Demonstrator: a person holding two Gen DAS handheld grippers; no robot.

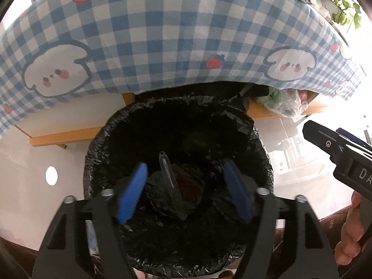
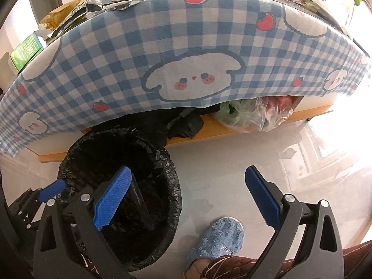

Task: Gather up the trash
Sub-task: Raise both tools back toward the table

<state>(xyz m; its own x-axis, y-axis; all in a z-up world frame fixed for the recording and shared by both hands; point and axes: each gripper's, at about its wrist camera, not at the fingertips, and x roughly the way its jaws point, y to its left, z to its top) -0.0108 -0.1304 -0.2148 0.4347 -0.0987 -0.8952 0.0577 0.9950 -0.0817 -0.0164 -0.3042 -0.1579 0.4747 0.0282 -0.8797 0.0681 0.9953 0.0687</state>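
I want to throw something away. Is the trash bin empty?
Not empty. Inside the trash bin, dark crumpled trash lies at the bottom, with a clear strip over it.

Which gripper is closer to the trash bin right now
Left. The left gripper hangs open right over the trash bin; the right gripper is beside it, over bare floor.

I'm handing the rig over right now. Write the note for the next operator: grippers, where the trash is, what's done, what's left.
Left gripper: open, over the trash bin, holding nothing. A clear tube-like piece shows between its fingers above the bin's contents; whether it is falling or resting is unclear.
Right gripper: open, empty, over the floor beside the bin, near a blue slipper.
Bin: black liner, on the floor in front of the table.
Left: wrappers and a green box on the tabletop's far left edge; plastic bags on the shelf under the table may also need collecting.
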